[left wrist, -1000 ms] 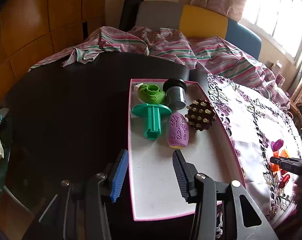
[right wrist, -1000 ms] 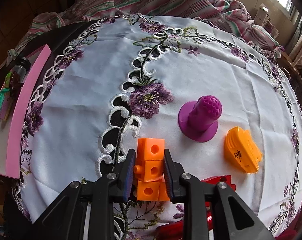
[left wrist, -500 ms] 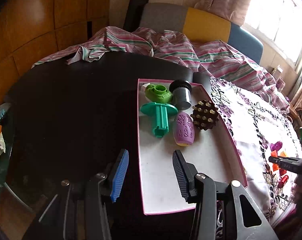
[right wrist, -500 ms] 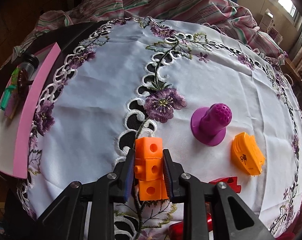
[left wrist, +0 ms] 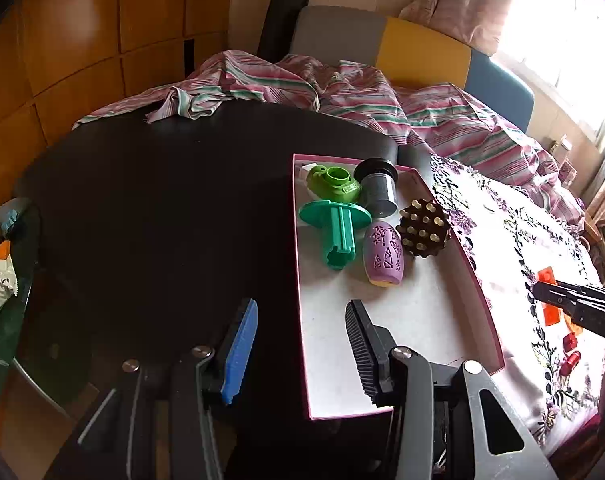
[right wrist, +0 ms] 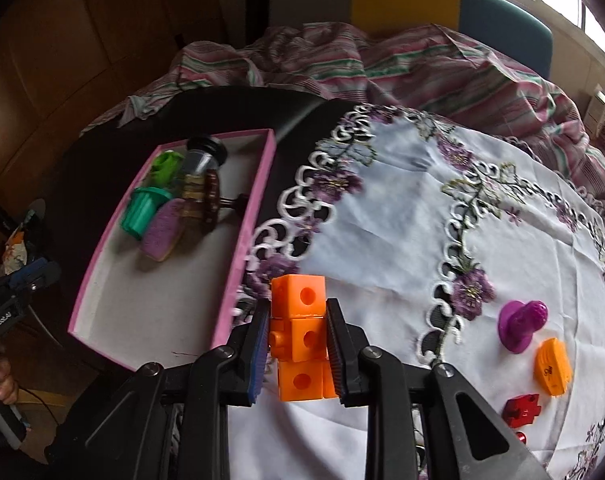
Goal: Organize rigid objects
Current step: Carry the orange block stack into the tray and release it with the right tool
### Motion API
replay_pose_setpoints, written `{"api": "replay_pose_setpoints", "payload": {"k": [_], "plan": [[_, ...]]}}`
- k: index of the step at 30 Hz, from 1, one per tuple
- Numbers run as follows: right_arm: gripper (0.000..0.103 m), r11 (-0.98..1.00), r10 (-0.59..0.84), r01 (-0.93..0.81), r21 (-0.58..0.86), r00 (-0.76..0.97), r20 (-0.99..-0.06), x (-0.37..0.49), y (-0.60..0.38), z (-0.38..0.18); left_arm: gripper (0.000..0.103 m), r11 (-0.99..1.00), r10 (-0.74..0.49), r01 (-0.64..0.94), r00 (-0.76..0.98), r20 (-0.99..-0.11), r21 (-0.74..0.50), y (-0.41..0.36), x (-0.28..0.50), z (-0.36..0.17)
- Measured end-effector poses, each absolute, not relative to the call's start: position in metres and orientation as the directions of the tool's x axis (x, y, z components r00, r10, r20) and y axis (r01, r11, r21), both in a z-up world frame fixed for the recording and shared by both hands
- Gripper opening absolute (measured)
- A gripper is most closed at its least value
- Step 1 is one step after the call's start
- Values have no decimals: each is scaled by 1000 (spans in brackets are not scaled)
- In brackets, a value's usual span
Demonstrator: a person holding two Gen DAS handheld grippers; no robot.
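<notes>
I am holding the orange blocks (right wrist: 300,330) pinched in the right gripper (right wrist: 298,354), above the cloth (right wrist: 402,216) just beside the pink tray (right wrist: 248,240); I am aiming them for its bare near floor, lifting clear of the wall. The left gripper (left wrist: 300,350) is hanging open and empty over the tray's near edge, and the green peg (left wrist: 336,230), purple egg (left wrist: 383,256) and spiky ball (left wrist: 424,229) are crowding the far end.

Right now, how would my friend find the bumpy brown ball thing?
Look at the pink-edged tray lying between the dark table and the flowery cloth. Toys cluster at its far end; the bumpy brown ball sits nearest the cloth, right of the purple egg. It alone is dark brown, studded with pale pegs.
</notes>
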State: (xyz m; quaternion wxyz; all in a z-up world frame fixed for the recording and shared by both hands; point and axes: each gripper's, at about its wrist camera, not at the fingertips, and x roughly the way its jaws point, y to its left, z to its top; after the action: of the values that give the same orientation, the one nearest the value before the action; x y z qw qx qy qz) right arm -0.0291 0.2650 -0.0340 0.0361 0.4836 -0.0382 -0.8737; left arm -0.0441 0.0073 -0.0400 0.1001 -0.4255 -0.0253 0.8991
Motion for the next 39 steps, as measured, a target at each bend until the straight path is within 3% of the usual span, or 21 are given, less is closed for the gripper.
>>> {"api": "replay_pose_setpoints", "payload": {"k": [8, 19, 23, 27, 39], "plan": [[26, -978, -192, 176, 114, -528, -827, -44, 201, -27, 47, -980, 195, -147, -618, -761, -132, 2, -44, -40], [26, -971, -175, 225, 77, -456, -872, -79, 164, -57, 47, -987, 163, -94, -614, -772, -134, -18, -45, -45], [26, -976, -135, 211, 49, -418, -898, -96, 163, -78, 47, -988, 156, -84, -610, -777, -132, -22, -47, -48], [26, -987, 16, 139, -82, -422, -907, -108, 174, -99, 47, -988, 151, -84, -610, -778, -126, -21, -47, -49], [34, -995, -65, 100, 23, -447, -892, -101, 192, -100, 47, -988, 154, -104, -605, -782, -114, -14, -46, -50]]}}
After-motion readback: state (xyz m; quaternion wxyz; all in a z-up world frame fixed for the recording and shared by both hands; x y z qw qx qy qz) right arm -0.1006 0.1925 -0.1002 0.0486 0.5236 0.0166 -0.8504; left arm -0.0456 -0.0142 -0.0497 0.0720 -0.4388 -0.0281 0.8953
